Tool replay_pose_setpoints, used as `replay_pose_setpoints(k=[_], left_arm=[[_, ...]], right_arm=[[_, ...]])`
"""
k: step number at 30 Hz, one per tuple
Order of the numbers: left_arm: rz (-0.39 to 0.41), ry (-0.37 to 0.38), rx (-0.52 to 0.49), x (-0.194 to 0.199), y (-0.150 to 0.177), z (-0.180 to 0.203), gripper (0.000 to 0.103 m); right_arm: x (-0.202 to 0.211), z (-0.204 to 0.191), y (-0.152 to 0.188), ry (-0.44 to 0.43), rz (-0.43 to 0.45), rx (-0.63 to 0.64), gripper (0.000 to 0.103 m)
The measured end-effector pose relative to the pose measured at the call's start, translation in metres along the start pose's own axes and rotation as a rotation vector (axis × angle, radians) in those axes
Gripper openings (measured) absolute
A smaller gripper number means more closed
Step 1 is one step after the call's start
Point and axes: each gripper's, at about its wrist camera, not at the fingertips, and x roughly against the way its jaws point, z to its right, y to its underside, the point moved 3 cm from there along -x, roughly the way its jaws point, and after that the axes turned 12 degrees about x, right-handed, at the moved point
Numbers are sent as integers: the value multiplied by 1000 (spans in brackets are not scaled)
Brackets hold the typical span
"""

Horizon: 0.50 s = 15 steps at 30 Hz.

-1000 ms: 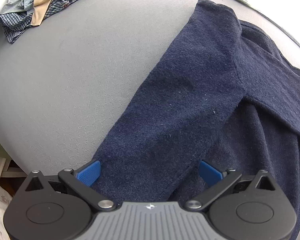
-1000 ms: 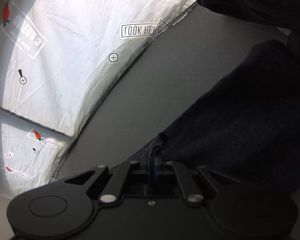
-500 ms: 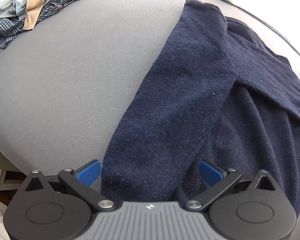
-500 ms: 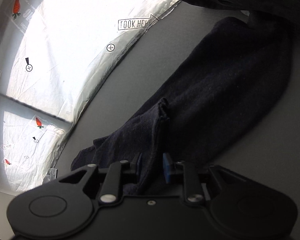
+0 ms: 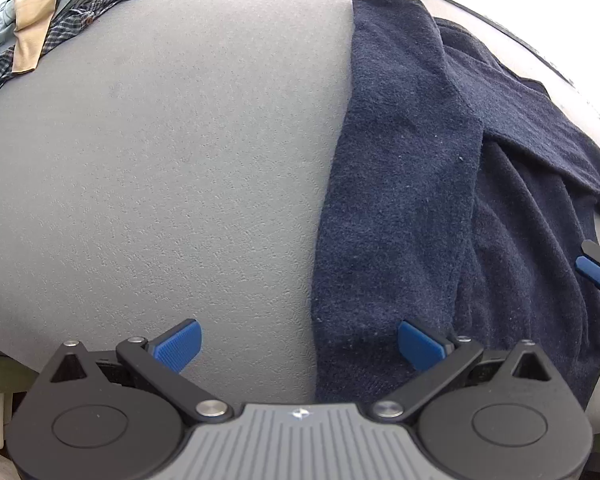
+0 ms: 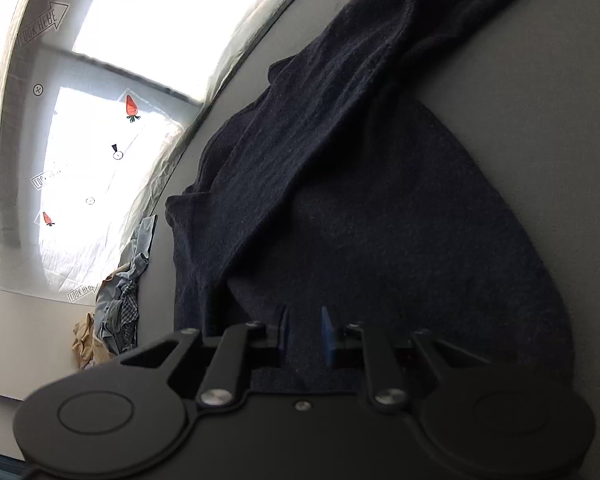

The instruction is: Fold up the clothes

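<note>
Navy sweater (image 5: 400, 208) lies flat under the wide left claw (image 5: 298, 344) and the narrow, closing right claw (image 6: 305, 334).

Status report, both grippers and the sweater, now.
Left gripper open, empty, over sweater edge. Right gripper closing, nothing between its fingers, above the sweater. Both sleeves folded in. Unfolded clothes pile at the far corner, clear of the work.

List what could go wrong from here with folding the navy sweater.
1. The navy sweater lies near the grey table edge by the window; a pull could drag it off.
2. The right gripper, jaws closing with nothing clamped, may pinch several layers.
3. The wide-open left gripper straddles the sleeve edge and might shift the fold.
</note>
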Motion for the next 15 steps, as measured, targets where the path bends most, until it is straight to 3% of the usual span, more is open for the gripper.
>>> replay_pose_setpoints(k=[4,9,15], left_arm=[[-34,19,-45,-6,-8,-14,103],[-56,30,-159,-12,-16,-22,103],[-96,27,-256,-21,-19,-33,103]], right_arm=[[-18,-37,42,-28,-61,27,16],[-27,-71,79,-122,-81,27,16],[-40,-102,115,-145,-101,38,16]])
